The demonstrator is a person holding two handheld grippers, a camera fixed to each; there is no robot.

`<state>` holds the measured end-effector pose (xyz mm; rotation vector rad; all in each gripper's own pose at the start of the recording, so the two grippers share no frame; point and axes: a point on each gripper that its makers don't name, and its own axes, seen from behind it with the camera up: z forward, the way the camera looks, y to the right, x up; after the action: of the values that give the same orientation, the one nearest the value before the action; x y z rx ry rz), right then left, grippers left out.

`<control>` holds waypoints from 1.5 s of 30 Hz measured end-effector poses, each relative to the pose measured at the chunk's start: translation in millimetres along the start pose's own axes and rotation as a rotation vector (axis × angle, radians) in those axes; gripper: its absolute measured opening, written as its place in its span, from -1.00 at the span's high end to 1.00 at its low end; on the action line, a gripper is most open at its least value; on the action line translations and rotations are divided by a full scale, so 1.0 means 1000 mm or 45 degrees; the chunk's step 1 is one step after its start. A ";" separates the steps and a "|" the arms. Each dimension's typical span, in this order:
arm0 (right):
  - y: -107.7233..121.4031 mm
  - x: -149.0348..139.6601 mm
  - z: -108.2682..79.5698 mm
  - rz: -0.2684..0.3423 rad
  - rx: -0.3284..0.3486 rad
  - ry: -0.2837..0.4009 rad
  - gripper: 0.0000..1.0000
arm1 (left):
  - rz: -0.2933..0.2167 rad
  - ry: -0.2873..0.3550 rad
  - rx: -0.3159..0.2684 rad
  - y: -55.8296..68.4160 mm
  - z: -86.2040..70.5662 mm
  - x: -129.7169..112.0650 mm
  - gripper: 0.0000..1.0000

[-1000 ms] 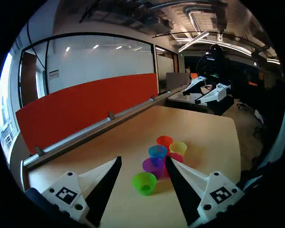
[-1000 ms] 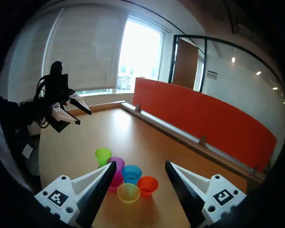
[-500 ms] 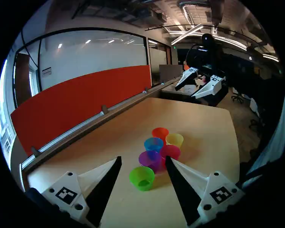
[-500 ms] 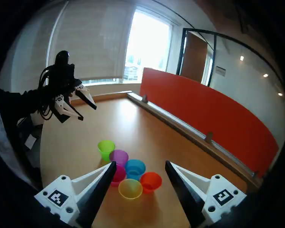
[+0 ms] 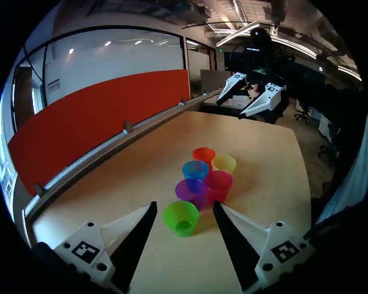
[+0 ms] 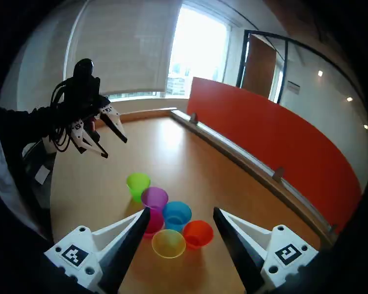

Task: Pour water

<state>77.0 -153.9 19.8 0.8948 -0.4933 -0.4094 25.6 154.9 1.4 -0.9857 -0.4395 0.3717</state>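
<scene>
Two hand-held grippers are both gaping wide and gripping nothing. We are holding the left gripper (image 5: pixel 184 203) so that the translucent green plastic cup (image 5: pixel 180 218) is standing just ahead, between its fingers and untouched. From the opposite side, the right gripper (image 6: pixel 181 209) is bracketing the translucent yellow plastic cup (image 6: pixel 168 243) the same way. Over the last second we are bringing both closer and tilting them down, so the cluster of six coloured cups is looming larger. We are judging this an approach; no pour is under way. The cups are standing upright, bunched on the pale wooden table (image 5: pixel 262 161), near the orange partition panel (image 5: pixel 95 112).
</scene>
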 end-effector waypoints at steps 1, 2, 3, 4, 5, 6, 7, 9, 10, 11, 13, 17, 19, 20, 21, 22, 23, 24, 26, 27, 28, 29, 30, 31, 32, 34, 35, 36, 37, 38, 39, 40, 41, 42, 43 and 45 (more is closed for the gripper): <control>0.000 -0.001 0.002 -0.002 0.003 -0.005 -0.99 | 0.000 -0.008 -0.003 -0.001 0.001 -0.002 -0.69; 0.000 -0.001 0.005 -0.004 0.006 -0.010 -1.00 | 0.000 -0.016 -0.006 -0.002 0.003 -0.004 -0.69; 0.000 -0.002 0.007 -0.007 0.009 -0.015 -1.00 | 0.000 -0.023 -0.009 -0.002 0.004 -0.006 -0.69; 0.001 -0.002 0.010 -0.009 0.013 -0.019 -1.00 | 0.003 -0.029 -0.010 -0.003 0.005 -0.008 -0.69; 0.001 -0.003 0.012 -0.012 0.017 -0.024 -0.99 | 0.006 -0.036 -0.011 -0.004 0.006 -0.009 -0.69; 0.001 -0.004 0.015 -0.014 0.020 -0.028 -0.99 | 0.008 -0.042 -0.013 -0.005 0.007 -0.011 -0.69; 0.001 -0.004 0.017 -0.016 0.023 -0.033 -0.99 | 0.011 -0.049 -0.017 -0.005 0.008 -0.012 -0.69; 0.001 -0.005 0.022 -0.019 0.030 -0.042 -1.00 | 0.017 -0.062 -0.026 -0.005 0.010 -0.015 -0.69; 0.001 -0.005 0.024 -0.021 0.034 -0.045 -1.00 | 0.021 -0.069 -0.030 -0.005 0.011 -0.016 -0.69; 0.001 -0.005 0.026 -0.023 0.040 -0.048 -1.00 | 0.026 -0.076 -0.035 -0.005 0.012 -0.017 -0.69; 0.000 -0.006 0.030 -0.027 0.047 -0.057 -1.00 | 0.035 -0.089 -0.040 -0.006 0.014 -0.019 -0.69; 0.000 -0.010 0.038 -0.037 0.060 -0.078 -1.00 | 0.054 -0.112 -0.053 -0.006 0.019 -0.022 -0.69; 0.000 -0.012 0.042 -0.040 0.067 -0.087 -1.00 | 0.059 -0.122 -0.062 -0.005 0.022 -0.023 -0.69; -0.001 -0.013 0.044 -0.042 0.072 -0.092 -1.00 | 0.061 -0.128 -0.067 -0.005 0.023 -0.024 -0.69; -0.001 -0.014 0.046 -0.043 0.076 -0.096 -1.00 | 0.063 -0.133 -0.071 -0.005 0.025 -0.025 -0.69; -0.001 -0.016 0.047 -0.044 0.079 -0.100 -1.00 | 0.065 -0.139 -0.075 -0.004 0.027 -0.027 -0.69; -0.001 -0.017 0.049 -0.045 0.083 -0.105 -1.00 | 0.068 -0.145 -0.078 -0.004 0.029 -0.028 -0.69; -0.001 -0.018 0.051 -0.046 0.086 -0.109 -1.00 | 0.069 -0.151 -0.081 -0.004 0.030 -0.030 -0.69; 0.000 -0.020 0.054 -0.048 0.090 -0.116 -1.00 | 0.070 -0.165 -0.085 -0.004 0.034 -0.034 -0.69; 0.000 -0.021 0.056 -0.049 0.092 -0.120 -1.00 | 0.070 -0.172 -0.087 -0.004 0.035 -0.036 -0.69; 0.000 -0.022 0.058 -0.048 0.094 -0.123 -1.00 | 0.069 -0.177 -0.089 -0.004 0.037 -0.037 -0.69; 0.000 -0.023 0.059 -0.048 0.096 -0.126 -1.00 | 0.069 -0.182 -0.091 -0.005 0.038 -0.039 -0.69; 0.001 -0.024 0.061 -0.047 0.098 -0.130 -1.00 | 0.069 -0.188 -0.092 -0.005 0.040 -0.041 -0.69; 0.001 -0.025 0.063 -0.047 0.101 -0.132 -1.00 | 0.068 -0.192 -0.094 -0.005 0.041 -0.042 -0.69; 0.001 -0.026 0.064 -0.046 0.103 -0.135 -1.00 | 0.068 -0.196 -0.096 -0.006 0.042 -0.043 -0.69; 0.001 -0.027 0.067 -0.047 0.109 -0.142 -1.00 | 0.065 -0.206 -0.101 -0.006 0.044 -0.046 -0.69; 0.001 -0.028 0.069 -0.048 0.112 -0.145 -1.00 | 0.063 -0.210 -0.103 -0.006 0.045 -0.047 -0.69; 0.001 -0.029 0.070 -0.049 0.116 -0.148 -1.00 | 0.061 -0.215 -0.105 -0.006 0.046 -0.048 -0.69; 0.001 -0.030 0.072 -0.051 0.118 -0.151 -1.00 | 0.060 -0.221 -0.105 -0.007 0.047 -0.050 -0.69; 0.001 -0.031 0.073 -0.052 0.119 -0.154 -1.00 | 0.059 -0.226 -0.105 -0.007 0.048 -0.052 -0.69; 0.001 -0.032 0.075 -0.054 0.122 -0.157 -1.00 | 0.058 -0.232 -0.105 -0.008 0.049 -0.054 -0.69; 0.000 -0.032 0.076 -0.055 0.124 -0.158 -1.00 | 0.060 -0.238 -0.104 -0.008 0.050 -0.056 -0.69; 0.000 -0.033 0.077 -0.055 0.126 -0.160 -1.00 | 0.062 -0.243 -0.103 -0.008 0.051 -0.057 -0.69; 0.000 -0.033 0.079 -0.056 0.129 -0.161 -1.00 | 0.064 -0.249 -0.103 -0.009 0.052 -0.059 -0.69; 0.000 -0.034 0.080 -0.056 0.131 -0.162 -1.00 | 0.064 -0.253 -0.102 -0.009 0.053 -0.061 -0.69; 0.000 -0.035 0.082 -0.057 0.136 -0.164 -1.00 | 0.065 -0.263 -0.102 -0.009 0.055 -0.064 -0.69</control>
<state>2.0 -187.2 55.2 0.9881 -0.6187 -0.4866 -56.3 158.0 23.9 -1.0423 -0.6211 0.5074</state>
